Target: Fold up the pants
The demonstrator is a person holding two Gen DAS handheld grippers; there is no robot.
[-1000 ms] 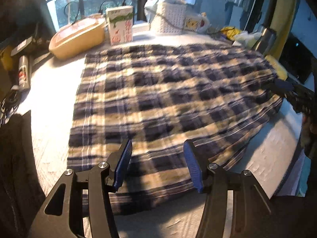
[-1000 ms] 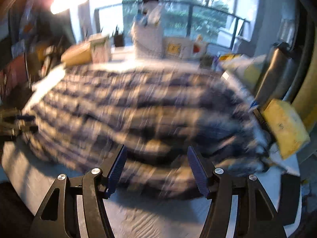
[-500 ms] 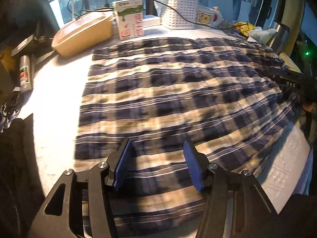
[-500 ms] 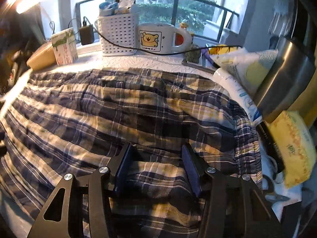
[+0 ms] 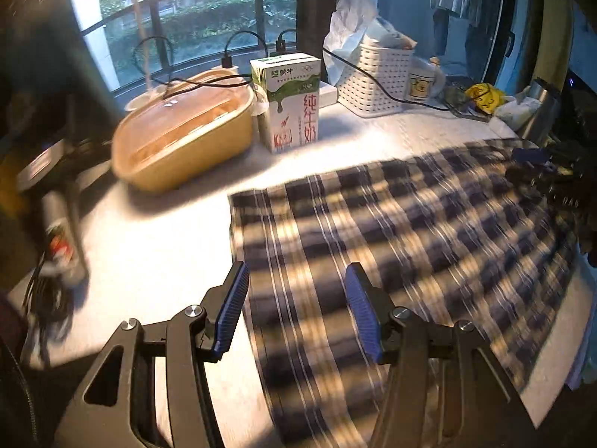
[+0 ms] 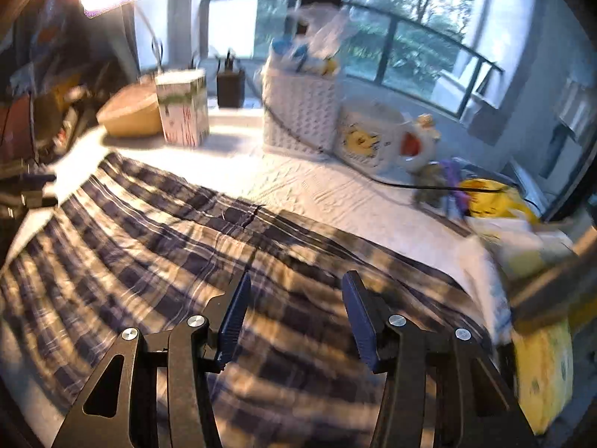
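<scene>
The pants, a blue-and-cream plaid garment, lie spread flat on the white table. In the left wrist view they fill the centre and right of the frame; their left edge runs from mid-frame down toward the bottom centre. In the right wrist view they cover the lower left and centre, with a seam line running down the middle of the cloth toward the fingers.

The left gripper sits at the bottom centre of its frame, jaws wide apart and holding nothing. Its left finger lies over bare table just beside the pants' edge; its right finger lies over the cloth. The right gripper sits at the bottom centre of its frame, jaws likewise wide apart and empty, both fingers over the cloth. Motion blur makes it unclear whether either gripper touches the fabric.

Along the upper part of the left wrist frame stand a yellow lidded container at upper left, a milk carton just beside it, and a white basket at upper centre-right. A mug stands just beside the basket in the right wrist view.
</scene>
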